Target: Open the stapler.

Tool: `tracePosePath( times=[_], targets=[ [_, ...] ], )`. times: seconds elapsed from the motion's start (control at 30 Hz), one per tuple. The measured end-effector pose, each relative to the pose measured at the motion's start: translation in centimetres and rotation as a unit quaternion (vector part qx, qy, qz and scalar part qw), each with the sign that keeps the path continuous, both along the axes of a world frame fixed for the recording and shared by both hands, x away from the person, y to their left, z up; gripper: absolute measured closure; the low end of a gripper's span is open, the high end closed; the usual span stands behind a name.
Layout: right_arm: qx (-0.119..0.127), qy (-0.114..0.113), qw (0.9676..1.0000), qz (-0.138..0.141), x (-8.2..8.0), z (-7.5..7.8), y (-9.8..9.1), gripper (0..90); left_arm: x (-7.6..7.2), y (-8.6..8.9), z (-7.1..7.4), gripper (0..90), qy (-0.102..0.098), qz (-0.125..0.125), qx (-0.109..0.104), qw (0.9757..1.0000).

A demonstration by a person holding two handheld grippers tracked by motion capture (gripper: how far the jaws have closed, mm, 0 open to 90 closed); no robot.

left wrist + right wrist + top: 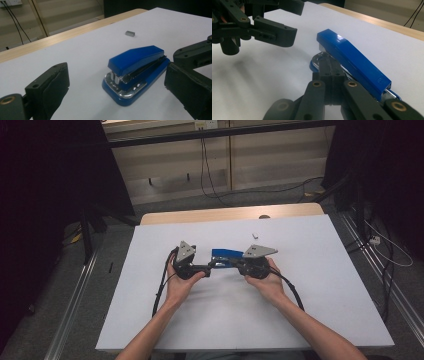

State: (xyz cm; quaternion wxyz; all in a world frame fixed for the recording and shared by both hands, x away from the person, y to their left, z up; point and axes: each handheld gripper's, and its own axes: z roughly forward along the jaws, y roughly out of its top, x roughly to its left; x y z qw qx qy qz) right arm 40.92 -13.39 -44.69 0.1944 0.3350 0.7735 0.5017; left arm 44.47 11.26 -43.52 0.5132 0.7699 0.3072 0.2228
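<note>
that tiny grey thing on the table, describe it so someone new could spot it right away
Start at the white table and find the blue stapler between the two grippers near its middle. Beyond the stapler, toward the wooden far edge, a small grey block lies alone on the bare surface. It is far smaller than the stapler, dull grey, and touches nothing.

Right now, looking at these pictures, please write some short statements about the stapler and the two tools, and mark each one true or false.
1. The stapler is blue. True.
2. The left tool is open, its jaws apart on either side of the stapler. True.
3. The right tool is wide open. False: its jaws are together, beside the stapler.
4. The stapler is lifted in the air. False: it rests on the white table.
5. A small grey piece lies beyond the stapler. True.
</note>
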Motion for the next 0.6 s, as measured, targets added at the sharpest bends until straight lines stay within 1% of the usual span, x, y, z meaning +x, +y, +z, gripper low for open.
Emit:
tracePosePath(
  times=[0.03,0.07,0.1,0.13,0.2,0.23,0.27,0.3,0.33,0.37,0.4,0.43,0.47,0.5,0.53,0.57,0.6],
  targets=[
    [-0.004,-0.002,1.0000,0.000,0.08,0.00,0.06,90.0,0.30,-0.18,0.12,7.4,-0.002,-0.001,0.005,1.0000],
    [-0.007,-0.003,1.0000,0.001,0.15,0.03,0.12,90.0,0.60,-0.39,0.25,8.0,-0.002,0.000,0.005,1.0000],
    [-0.011,-0.002,0.9999,0.001,0.19,0.08,0.17,90.0,0.83,-0.59,0.33,9.0,0.000,0.002,-0.002,1.0000],
    [-0.014,-0.002,0.9999,0.000,0.22,0.12,0.19,90.0,1.02,-0.71,0.41,10.7,-0.001,-0.002,-0.004,1.0000],
    [-0.015,-0.002,0.9999,-0.002,0.27,0.25,0.17,90.0,1.13,-0.78,0.59,17.9,0.006,-0.013,-0.002,0.9999],
    [-0.012,-0.002,0.9999,-0.003,0.31,0.28,0.15,90.0,1.10,-0.69,0.61,24.1,0.008,-0.019,-0.001,0.9998],
    [-0.012,-0.002,0.9999,-0.004,0.35,0.27,0.14,90.0,1.03,-0.59,0.63,30.4,0.010,-0.020,0.000,0.9998],
    [-0.011,0.000,0.9999,-0.006,0.49,0.10,0.19,90.0,0.98,-0.50,0.69,31.8,0.014,-0.018,0.001,0.9997],
    [-0.011,0.001,0.9999,-0.007,0.55,-0.03,0.26,90.0,0.93,-0.41,0.75,35.0,0.017,-0.018,-0.001,0.9997],
    [-0.011,0.001,0.9999,-0.007,0.55,-0.03,0.26,90.0,0.89,-0.32,0.80,35.0,0.017,-0.019,-0.001,0.9997],
    [-0.013,0.002,0.9999,-0.007,0.62,-0.15,0.35,90.0,0.85,-0.24,0.84,37.3,0.017,-0.017,0.001,0.9997],
    [-0.013,0.005,0.9999,-0.007,0.64,-0.25,0.48,90.0,0.77,-0.19,0.87,39.6,0.015,-0.013,0.009,0.9998],
    [-0.015,0.004,0.9999,-0.007,0.67,-0.29,0.58,90.0,0.63,-0.14,0.85,45.2,0.008,-0.005,0.018,0.9998],
    [-0.014,0.005,0.9999,-0.007,0.70,-0.33,0.65,90.0,0.57,-0.12,0.74,49.4,0.008,-0.004,0.016,0.9998],
    [-0.016,0.006,0.9998,-0.007,0.75,-0.39,0.71,90.0,0.62,-0.12,0.62,52.8,0.017,-0.014,0.015,0.9997],
    [-0.018,0.008,0.9998,-0.007,0.82,-0.45,0.77,90.0,0.59,-0.18,0.50,56.5,0.021,-0.017,0.017,0.9995],
    [-0.020,0.009,0.9997,-0.008,0.88,-0.51,0.82,90.0,0.51,-0.26,0.38,57.9,0.023,-0.016,0.016,0.9995]
  ],
)
